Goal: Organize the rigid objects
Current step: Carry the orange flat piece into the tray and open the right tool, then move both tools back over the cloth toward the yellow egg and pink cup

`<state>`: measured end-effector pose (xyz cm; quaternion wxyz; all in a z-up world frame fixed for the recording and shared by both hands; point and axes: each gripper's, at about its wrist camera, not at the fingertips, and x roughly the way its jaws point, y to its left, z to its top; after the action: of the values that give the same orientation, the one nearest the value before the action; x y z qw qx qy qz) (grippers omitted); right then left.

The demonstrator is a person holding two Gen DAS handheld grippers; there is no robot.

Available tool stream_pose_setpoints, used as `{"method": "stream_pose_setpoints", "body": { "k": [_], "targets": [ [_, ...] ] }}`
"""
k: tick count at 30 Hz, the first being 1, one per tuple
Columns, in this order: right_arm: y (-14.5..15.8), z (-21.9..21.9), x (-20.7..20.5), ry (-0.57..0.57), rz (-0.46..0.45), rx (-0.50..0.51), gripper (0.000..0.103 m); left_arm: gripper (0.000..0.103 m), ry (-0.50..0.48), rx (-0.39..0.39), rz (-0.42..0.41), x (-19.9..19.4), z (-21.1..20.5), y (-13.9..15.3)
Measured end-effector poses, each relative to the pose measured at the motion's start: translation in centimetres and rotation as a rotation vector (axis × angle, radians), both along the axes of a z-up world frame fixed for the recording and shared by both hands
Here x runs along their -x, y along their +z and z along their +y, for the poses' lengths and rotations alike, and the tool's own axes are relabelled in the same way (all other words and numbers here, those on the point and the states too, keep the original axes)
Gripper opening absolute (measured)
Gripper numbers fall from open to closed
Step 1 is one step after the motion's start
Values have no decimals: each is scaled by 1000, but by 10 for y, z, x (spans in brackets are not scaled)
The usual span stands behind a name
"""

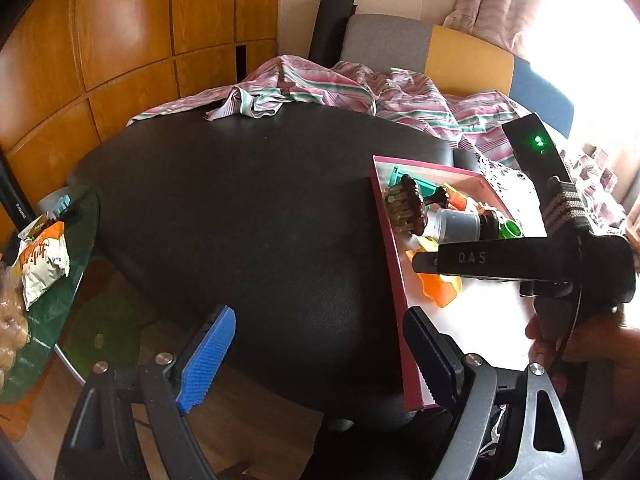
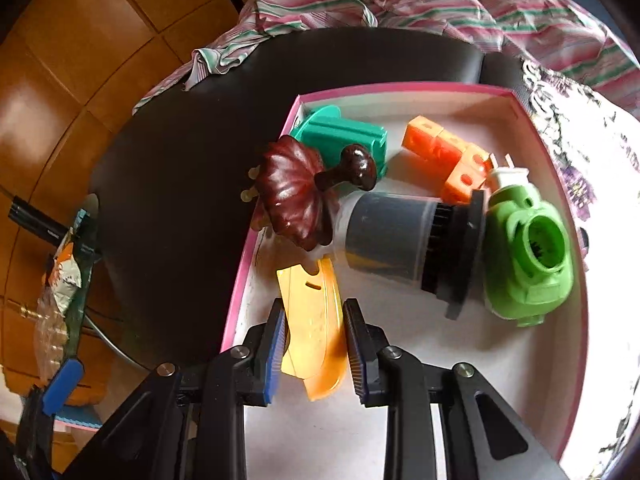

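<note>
Inside the pink-rimmed box [image 2: 560, 168], my right gripper [image 2: 314, 344] is clamped on the yellow-orange plastic piece [image 2: 316, 320], one pad on each side of it. Just beyond lie the dark red fluted lid [image 2: 292, 196], grey cup [image 2: 384, 236], green housing [image 2: 528, 256], orange block [image 2: 444, 152] and teal part [image 2: 344, 136]. My left gripper [image 1: 320, 356] hangs over the black table [image 1: 240, 208], jaws wide apart, holding nothing, beside the box's near wall.

home | striped laundry [image 1: 360, 88] on black sofa [image 1: 248, 208] (wood-panelled wall [image 1: 120, 32])
</note>
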<state>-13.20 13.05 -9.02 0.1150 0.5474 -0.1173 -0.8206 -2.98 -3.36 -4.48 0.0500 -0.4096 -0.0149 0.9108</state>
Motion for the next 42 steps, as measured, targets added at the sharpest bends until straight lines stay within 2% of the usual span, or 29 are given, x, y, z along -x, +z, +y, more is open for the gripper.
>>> {"method": "stream_pose_setpoints", "body": {
  "k": [5,8,10,24,35,42],
  "targets": [
    [2,4,-4,-6,11,36,28,86,2,-1,-3,1,0,1],
    [11,11,-9,-15,45,72,36,86,-3,-2,5,1,1,4],
    [19,13,-12,-14,71,79,37,86,-10,-5,10,1,2,6],
    [56,90,-52,-139,175,54,38,86,-93,20,34,-5,33,17],
    [61,143,-71,-241,197,13,38,86,-173,32,43,-9,61,22],
    [64,197,-89,-339,197,-35,38,86,-239,30,41,-10,85,24]
  ]
}}
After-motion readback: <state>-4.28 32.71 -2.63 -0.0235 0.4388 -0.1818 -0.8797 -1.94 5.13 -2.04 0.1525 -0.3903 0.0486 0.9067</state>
